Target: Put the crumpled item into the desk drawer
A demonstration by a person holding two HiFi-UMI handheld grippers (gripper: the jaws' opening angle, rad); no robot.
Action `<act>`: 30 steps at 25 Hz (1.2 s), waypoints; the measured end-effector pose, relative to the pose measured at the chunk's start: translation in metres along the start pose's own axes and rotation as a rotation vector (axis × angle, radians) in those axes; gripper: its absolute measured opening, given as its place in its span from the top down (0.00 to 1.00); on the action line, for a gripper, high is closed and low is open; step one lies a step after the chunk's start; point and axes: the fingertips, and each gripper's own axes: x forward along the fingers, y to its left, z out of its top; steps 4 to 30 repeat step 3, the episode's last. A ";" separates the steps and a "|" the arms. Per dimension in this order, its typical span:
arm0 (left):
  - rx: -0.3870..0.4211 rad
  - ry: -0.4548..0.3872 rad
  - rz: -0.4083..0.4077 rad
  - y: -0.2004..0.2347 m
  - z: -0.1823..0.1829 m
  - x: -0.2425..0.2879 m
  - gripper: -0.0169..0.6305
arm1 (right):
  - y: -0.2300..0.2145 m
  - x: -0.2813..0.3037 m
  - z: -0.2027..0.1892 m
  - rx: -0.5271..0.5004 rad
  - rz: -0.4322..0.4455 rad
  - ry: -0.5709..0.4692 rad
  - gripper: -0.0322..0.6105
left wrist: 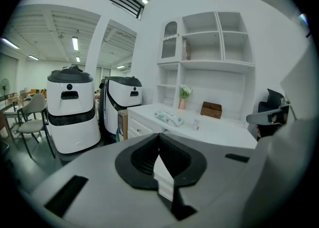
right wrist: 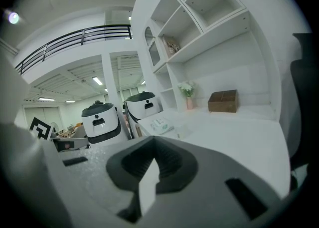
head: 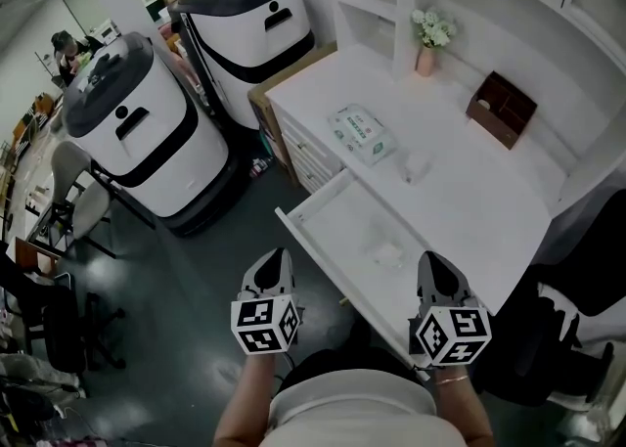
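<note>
Left gripper (head: 277, 257): jaws clenched together with nothing between them, seen plainly in its own view (left wrist: 158, 139); it sits at the lower centre-left of the head view.
Right gripper (head: 435, 261): jaws also pressed shut and empty (right wrist: 155, 151); it sits at the lower centre-right.
Crumpled item (head: 386, 252): a faint pale lump lying inside the open drawer (head: 296, 224).
Item and jaws: in the head view it lies between the two grippers, nearer the right one, touching neither.
Desk (head: 479, 205): white, with a wipes packet (head: 362, 134) near its middle.
</note>
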 end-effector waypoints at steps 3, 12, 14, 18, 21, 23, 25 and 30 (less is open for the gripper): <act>-0.002 0.003 0.001 0.002 -0.001 0.000 0.99 | 0.002 0.002 0.000 -0.001 0.002 0.002 0.95; -0.002 0.003 0.001 0.002 -0.001 0.000 0.99 | 0.002 0.002 0.000 -0.001 0.002 0.002 0.95; -0.002 0.003 0.001 0.002 -0.001 0.000 0.99 | 0.002 0.002 0.000 -0.001 0.002 0.002 0.95; -0.002 0.003 0.001 0.002 -0.001 0.000 0.99 | 0.002 0.002 0.000 -0.001 0.002 0.002 0.95; -0.002 0.003 0.001 0.002 -0.001 0.000 0.99 | 0.002 0.002 0.000 -0.001 0.002 0.002 0.95; -0.002 0.003 0.001 0.002 -0.001 0.000 0.99 | 0.002 0.002 0.000 -0.001 0.002 0.002 0.95; -0.002 0.003 0.001 0.002 -0.001 0.000 0.99 | 0.002 0.002 0.000 -0.001 0.002 0.002 0.95; -0.002 0.003 0.001 0.002 -0.001 0.000 0.99 | 0.002 0.002 0.000 -0.001 0.002 0.002 0.95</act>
